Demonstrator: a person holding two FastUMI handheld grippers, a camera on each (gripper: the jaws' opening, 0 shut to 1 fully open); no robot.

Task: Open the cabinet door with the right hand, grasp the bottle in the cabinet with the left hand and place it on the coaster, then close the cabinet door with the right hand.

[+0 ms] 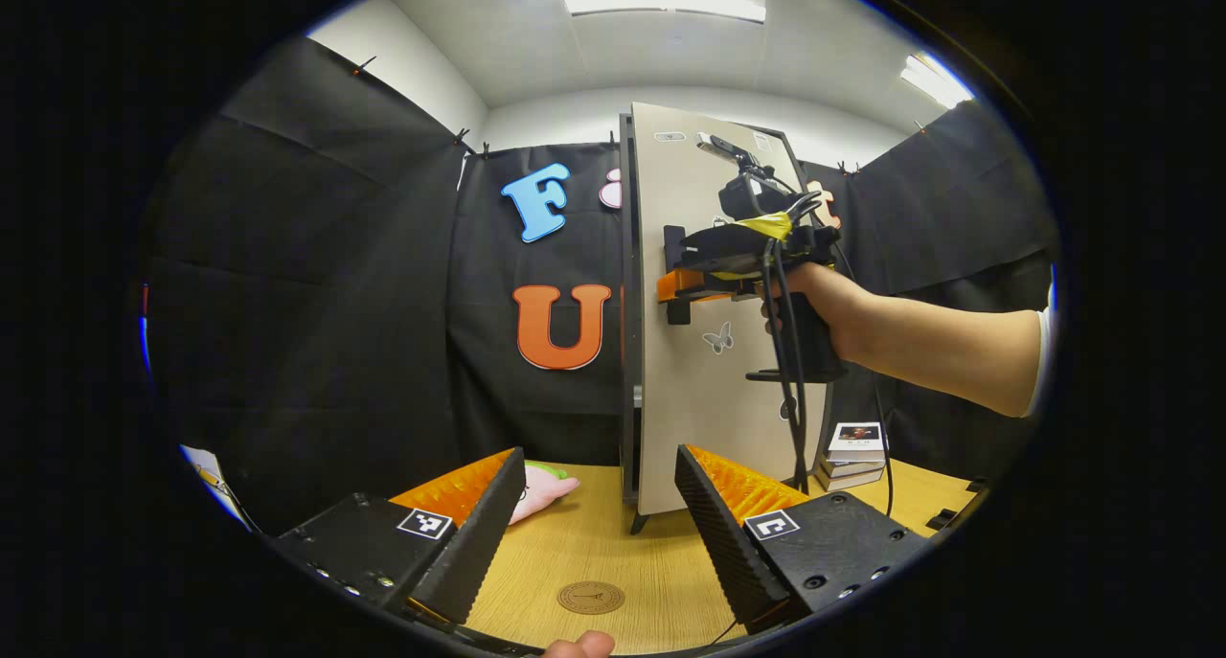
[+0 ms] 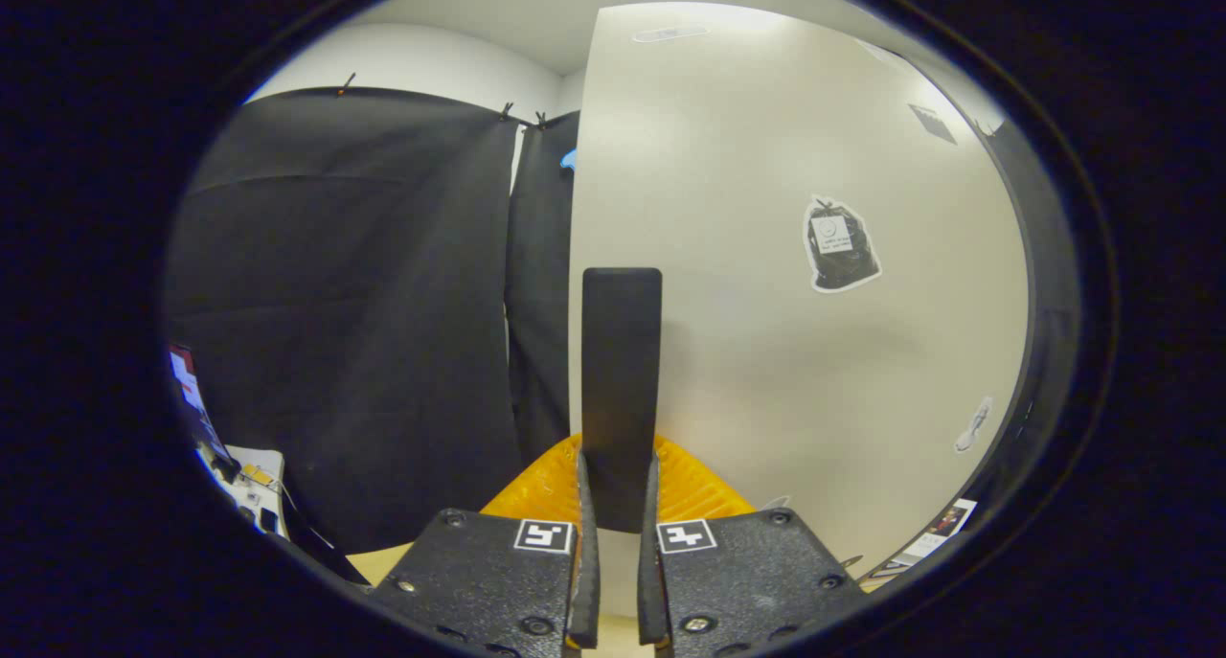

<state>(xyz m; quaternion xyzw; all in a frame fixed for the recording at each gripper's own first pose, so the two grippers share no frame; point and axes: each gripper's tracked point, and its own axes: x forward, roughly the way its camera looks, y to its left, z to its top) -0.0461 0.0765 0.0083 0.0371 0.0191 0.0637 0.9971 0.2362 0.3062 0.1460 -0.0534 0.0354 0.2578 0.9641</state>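
**Right gripper clamped on the door handle, left gripper waiting over the coaster**

Left gripper view is looking forward along the left gripper (image 1: 599, 529), whose fingers are standing spread wide with nothing between them. Just beyond and between the fingertips, a round brown coaster (image 1: 591, 597) is lying flat on the wooden table (image 1: 661, 562). Farther off, slightly right of centre, the cabinet door (image 1: 685, 390) is standing upright, its long axis vertical. A person's hand (image 1: 814, 299) is holding the right gripper (image 1: 678, 289) against the door's left half at mid-height, pointing left. The bottle is hidden behind the door, so its place and heading cannot be told; judging by the task, it is waiting inside the cabinet, beyond the door from the left gripper. A pink soft object (image 1: 541, 490) is lying far left on the table, and a stack of books (image 1: 851, 455) is sitting to the right.

Right gripper view is showing the right gripper (image 2: 620, 505) with its fingers pressed onto the dark, flat door handle (image 2: 621, 371), which is rising vertically from between them. The pale cabinet door (image 2: 785, 256) is spreading to the right of the handle, its free edge just left of it. The coming pull likely depends on this grip near the free edge, swinging the door toward the person.
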